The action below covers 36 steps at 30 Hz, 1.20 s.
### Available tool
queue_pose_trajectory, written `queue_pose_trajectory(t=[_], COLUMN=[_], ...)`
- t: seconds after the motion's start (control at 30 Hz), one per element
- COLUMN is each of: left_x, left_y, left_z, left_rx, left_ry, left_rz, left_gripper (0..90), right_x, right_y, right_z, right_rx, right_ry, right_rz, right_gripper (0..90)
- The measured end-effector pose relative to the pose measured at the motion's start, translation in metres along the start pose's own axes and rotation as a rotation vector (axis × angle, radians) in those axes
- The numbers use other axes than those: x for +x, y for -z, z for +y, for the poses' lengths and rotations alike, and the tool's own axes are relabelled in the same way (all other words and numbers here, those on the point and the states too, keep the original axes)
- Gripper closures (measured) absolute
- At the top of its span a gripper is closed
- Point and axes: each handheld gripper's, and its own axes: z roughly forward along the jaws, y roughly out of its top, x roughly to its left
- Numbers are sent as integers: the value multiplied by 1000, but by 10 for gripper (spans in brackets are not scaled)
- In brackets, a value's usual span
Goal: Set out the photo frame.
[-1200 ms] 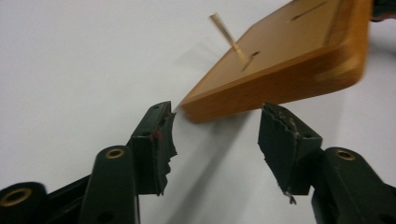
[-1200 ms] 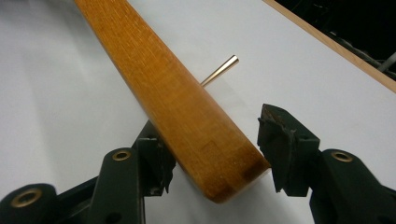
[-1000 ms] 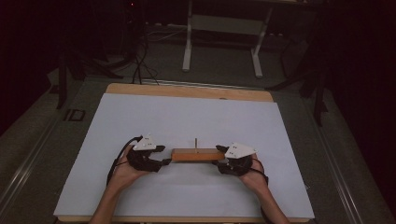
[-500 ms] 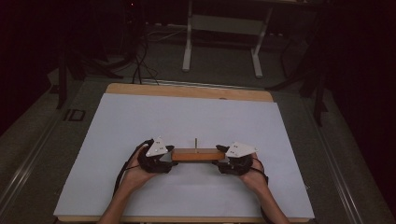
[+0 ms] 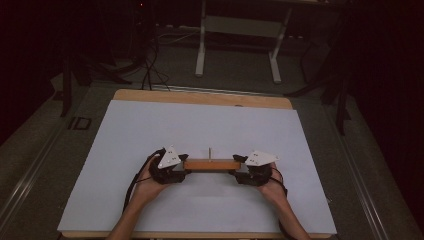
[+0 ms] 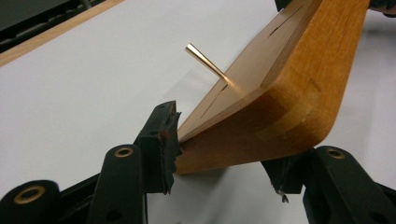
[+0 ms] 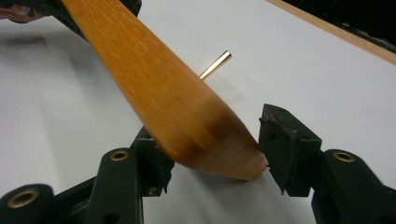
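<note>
On the white worktop [image 5: 125, 150], the left gripper [image 5: 184, 164], fingers just closing, and the right gripper [image 5: 239, 165] clamp the flat orange wooden board [image 5: 212, 164] at 9 and 3 o'clock.

Orange-brown wooden board [image 5: 212, 164], brass-coloured peg [image 5: 209, 151].
Plain white table cover [image 5: 200, 125], tan wooden edge; black jaws, grey top plates on both grippers.

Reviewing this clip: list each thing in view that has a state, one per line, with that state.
Wooden block: lying flat on the white table, a gripper at each end.
Peg: standing upright from the block.
Left gripper: jaws just closing on the block's end.
Right gripper: shut on the other end.
</note>
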Motion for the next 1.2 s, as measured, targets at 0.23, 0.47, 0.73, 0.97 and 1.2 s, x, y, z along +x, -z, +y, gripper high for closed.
queue_pose_trajectory(t=[0.23,0.47,0.73,0.97,1.2], left_x=[-4,-7,-5,-6,-4], left_y=[-5,-6,-6,-6,-2], left_z=[3,4,6,8,11], left_rx=[17,40,49,61,41], left_ry=[-58,-125,-153,-172,-140], left_rz=[54,93,119,137,117], left_gripper=[533,564,591,597,598], right_x=[0,-2,-1,0,-1], right_y=[-1,-1,-1,-2,2], right_z=[2,2,5,7,12], right_rx=[0,8,10,19,-3], right_ry=[16,41,79,107,107], right_rz=[-13,-12,-43,-59,-60], right_gripper=[480,502,561,563,560])
